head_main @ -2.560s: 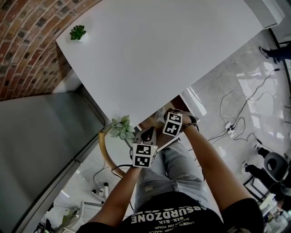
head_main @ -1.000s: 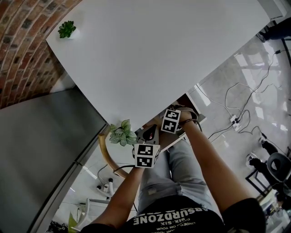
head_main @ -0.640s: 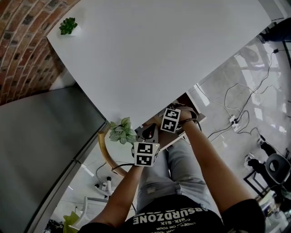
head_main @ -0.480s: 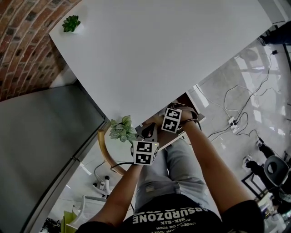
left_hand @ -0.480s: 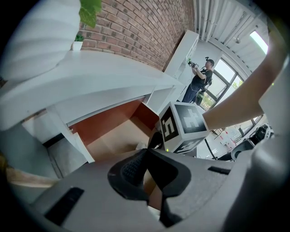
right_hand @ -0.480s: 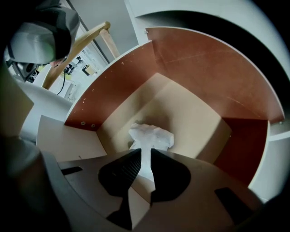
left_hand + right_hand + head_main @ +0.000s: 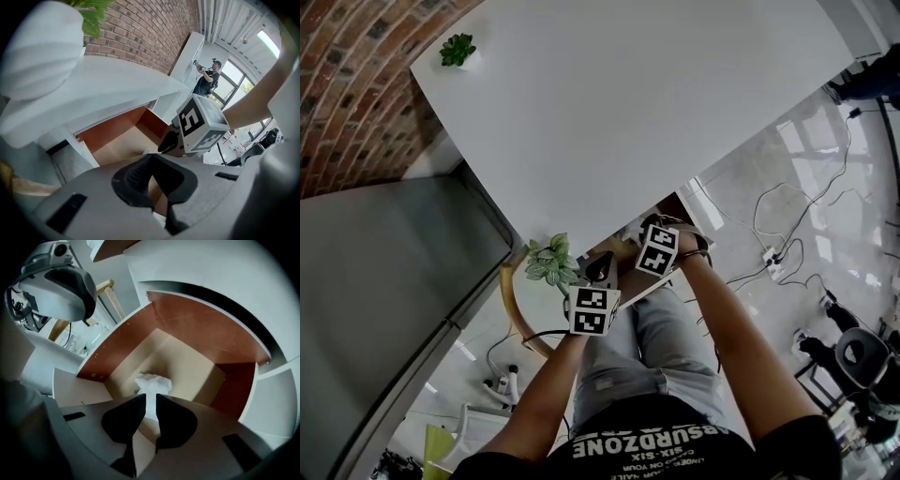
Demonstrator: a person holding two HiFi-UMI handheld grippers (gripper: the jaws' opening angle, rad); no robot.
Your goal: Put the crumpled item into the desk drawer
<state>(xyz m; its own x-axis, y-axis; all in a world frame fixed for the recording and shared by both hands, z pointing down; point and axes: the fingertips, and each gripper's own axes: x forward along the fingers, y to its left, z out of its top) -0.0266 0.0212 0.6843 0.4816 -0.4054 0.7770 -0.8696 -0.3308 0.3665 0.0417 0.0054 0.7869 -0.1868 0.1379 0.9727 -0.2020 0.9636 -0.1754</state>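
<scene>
Our right gripper (image 7: pixel 150 399) pinches the white crumpled paper wad (image 7: pixel 152 382) over the open brown wooden desk drawer (image 7: pixel 192 359). In the head view, our left gripper (image 7: pixel 151 156) sits at its eight o'clock, jaws closed on nothing

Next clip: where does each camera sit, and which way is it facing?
Left gripper view: on the left gripper, facing the open drawer; shows its own shut jaws and the right forearm.
Right gripper view: on the right gripper, looking down into the drawer; jaws shut on paper.
Head view: on the head, steeply down at the desk; shows arms, legs, grippers.
Shared: all three see the drawer.
</scene>
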